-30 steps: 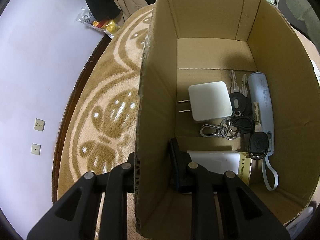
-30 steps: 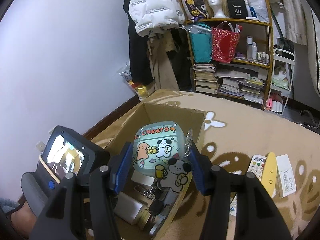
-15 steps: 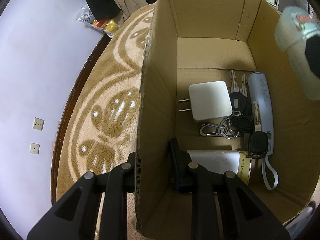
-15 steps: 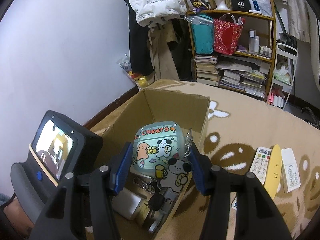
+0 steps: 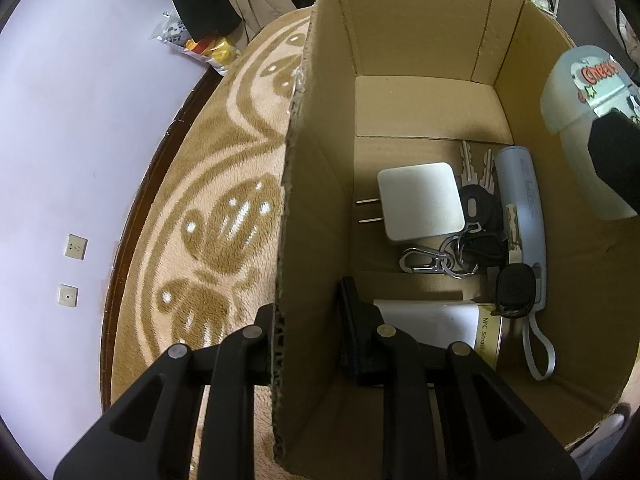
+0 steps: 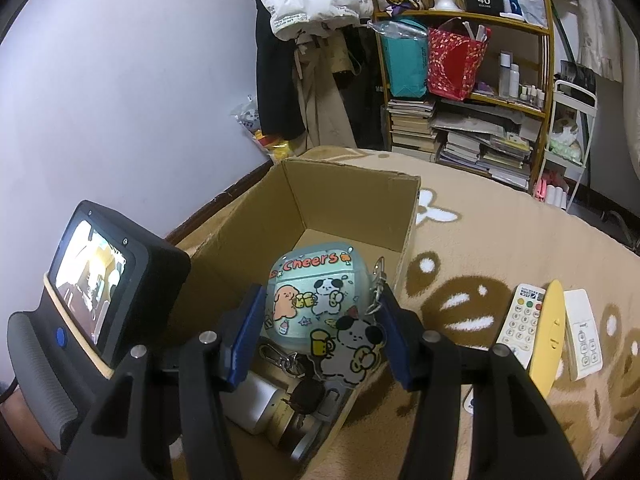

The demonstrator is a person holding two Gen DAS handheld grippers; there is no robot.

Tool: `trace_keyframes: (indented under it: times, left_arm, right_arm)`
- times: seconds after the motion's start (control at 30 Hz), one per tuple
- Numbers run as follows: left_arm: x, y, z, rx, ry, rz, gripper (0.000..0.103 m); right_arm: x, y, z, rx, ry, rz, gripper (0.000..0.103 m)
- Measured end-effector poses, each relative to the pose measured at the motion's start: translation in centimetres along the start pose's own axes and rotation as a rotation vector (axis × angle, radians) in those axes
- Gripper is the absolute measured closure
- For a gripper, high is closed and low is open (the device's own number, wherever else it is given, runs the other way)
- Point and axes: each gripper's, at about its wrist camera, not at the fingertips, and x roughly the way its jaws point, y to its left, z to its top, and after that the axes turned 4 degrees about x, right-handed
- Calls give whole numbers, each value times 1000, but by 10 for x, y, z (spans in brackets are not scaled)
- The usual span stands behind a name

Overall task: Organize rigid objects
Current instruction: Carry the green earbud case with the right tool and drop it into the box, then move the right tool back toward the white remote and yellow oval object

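An open cardboard box (image 5: 320,208) (image 6: 352,200) stands on the patterned carpet. My left gripper (image 5: 308,328) is shut on the box's left wall, one finger outside and one inside. My right gripper (image 6: 320,320) is shut on a pale green "Cheers" case (image 6: 312,288) with a dog charm (image 6: 352,348) hanging from it. The case (image 5: 580,92) hangs above the box's right side. On the box floor lie a white plug charger (image 5: 420,200), a bunch of keys (image 5: 476,208), a pale blue tube (image 5: 524,216) and a white-and-gold carton (image 5: 440,320).
A white remote (image 6: 524,316), a yellow remote (image 6: 548,332) and a white keypad (image 6: 584,332) lie on the carpet right of the box. A crowded shelf (image 6: 472,92) and hanging clothes (image 6: 304,12) stand behind. The wall (image 5: 80,120) runs along the left.
The right gripper has carried the case forward over the box, so the case has come into the left wrist view from the right. The left gripper keeps its hold on the box wall.
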Motion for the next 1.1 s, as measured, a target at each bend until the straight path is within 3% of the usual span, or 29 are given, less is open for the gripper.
trace_keyframes:
  times: [0.6, 0.67, 0.73, 0.8, 0.93, 1.1]
  left_arm:
    - [-3, 4, -1, -16, -3, -21, 81]
    - [-3, 4, -1, -12, -3, -16, 81]
    - [-4, 3, -1, -8, -3, -11, 81]
    - [-4, 3, -1, -7, -3, -11, 81]
    - [-5, 4, -1, -11, -4, -17, 81]
    - [-5, 4, -1, -7, -4, -14, 81]
  right_arm:
    - [-15, -11, 7, 21, -23, 8, 43]
    - [-20, -12, 10, 21, -29, -4, 36]
    - [-27, -16, 14, 13, -53, -36, 19]
    - [-35, -22, 16, 17, -79, -62, 11]
    - [-40, -45, 20, 63, -80, -106, 1]
    - [-37, -76, 15, 150, -45, -148, 0]
